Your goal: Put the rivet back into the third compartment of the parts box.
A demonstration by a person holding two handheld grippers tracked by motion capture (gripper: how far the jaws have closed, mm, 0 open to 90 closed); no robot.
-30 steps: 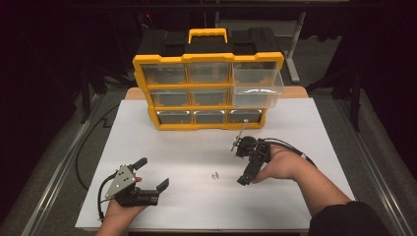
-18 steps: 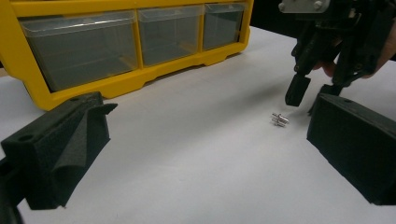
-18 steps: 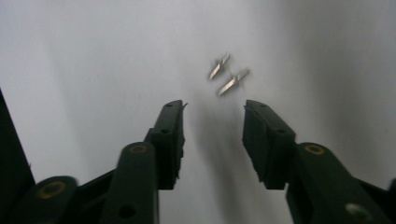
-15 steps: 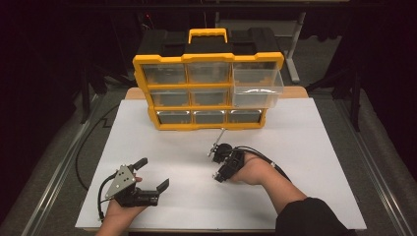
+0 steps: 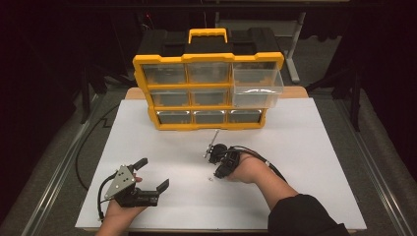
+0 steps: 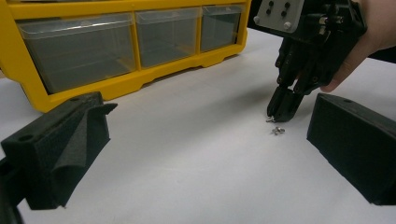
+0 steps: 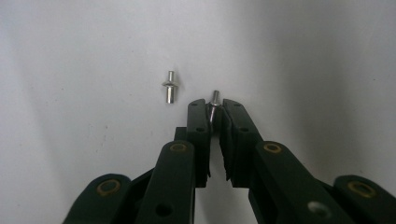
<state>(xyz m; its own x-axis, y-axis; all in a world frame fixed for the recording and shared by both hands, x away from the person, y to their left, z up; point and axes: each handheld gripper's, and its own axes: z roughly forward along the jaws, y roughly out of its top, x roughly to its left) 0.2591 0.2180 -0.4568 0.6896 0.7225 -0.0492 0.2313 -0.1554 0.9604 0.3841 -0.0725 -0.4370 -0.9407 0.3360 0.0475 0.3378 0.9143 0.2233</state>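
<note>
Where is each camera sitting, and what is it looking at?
High view: above the table, facing forward and down at the yellow drawer box; both hands and forearms show.
Left gripper view: on the left gripper, looking across the white table; its open jaws show.
Right gripper view: on the right gripper, facing the table; jaws pinch a small metal pin.
Both gripper views share the loose pin.

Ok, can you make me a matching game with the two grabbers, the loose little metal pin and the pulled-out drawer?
Things:
1. left gripper
2. right gripper
3. loose pin
4. clear drawer

States:
A. pulled out of the yellow organizer
B. lying free on the white table
C. jaws wide apart, holding nothing
D. jaws pinched on a small pin

Pairs: 1-C, 2-D, 3-B, 4-A
</note>
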